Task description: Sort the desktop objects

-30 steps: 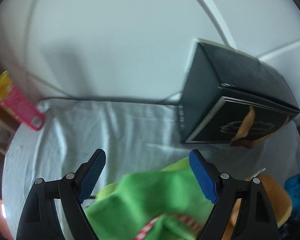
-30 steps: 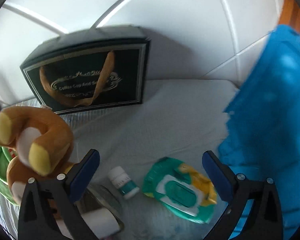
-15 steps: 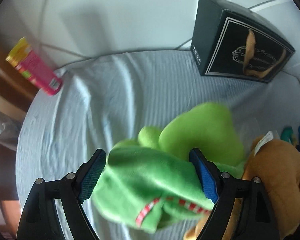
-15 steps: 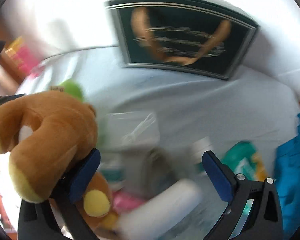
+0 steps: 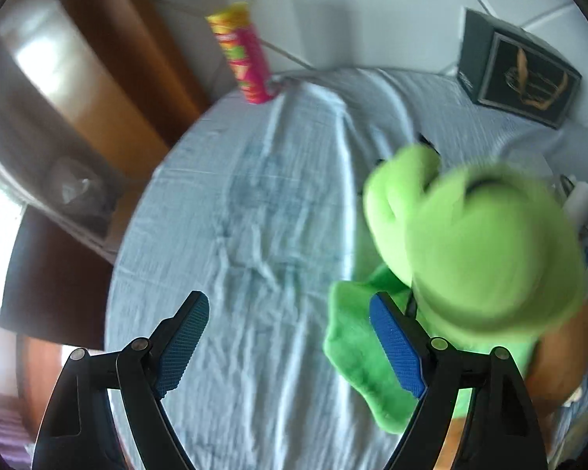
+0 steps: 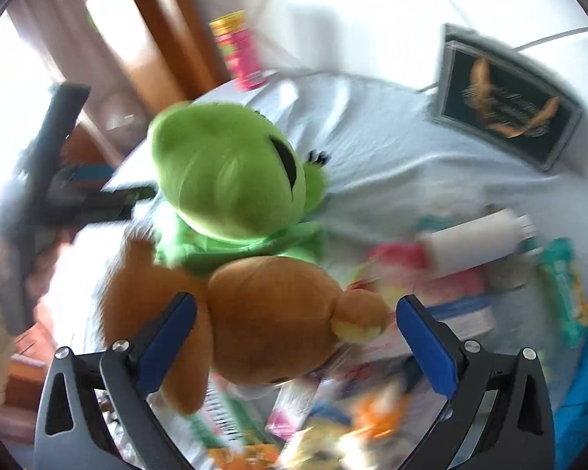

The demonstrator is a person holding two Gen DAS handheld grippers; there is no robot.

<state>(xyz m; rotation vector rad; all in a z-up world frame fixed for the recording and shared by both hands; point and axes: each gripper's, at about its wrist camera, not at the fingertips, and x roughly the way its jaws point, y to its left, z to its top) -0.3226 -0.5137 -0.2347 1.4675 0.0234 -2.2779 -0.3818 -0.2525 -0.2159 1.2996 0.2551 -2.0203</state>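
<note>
Surface: round bench under a wrinkled pale-blue cloth (image 5: 262, 235), set against a white tiled wall, with wooden furniture past its left edge.

Far edge, left: tall pink-and-yellow cylindrical snack can (image 5: 242, 55), upright.

Far edge, right: black cardboard gift box with gold print (image 5: 517, 74), standing against the wall.

Centre-right: green plush frog toy (image 5: 470, 250), blurred, lying over a brown plush bear toy (image 6: 262, 313); the two touch.

Right side: blurred clutter including a white cylindrical bottle (image 6: 474, 239) lying on its side and a green wet-wipes pack (image 6: 560, 278); other items too smeared to identify.

Left claw (image 5: 290, 344): jaws wide apart, nothing between them, over bare cloth; its right finger sits just beside the frog's green cloth.

Right claw (image 6: 294, 344): jaws wide apart, straddling the brown bear; whether the pads touch it cannot be told.
</note>
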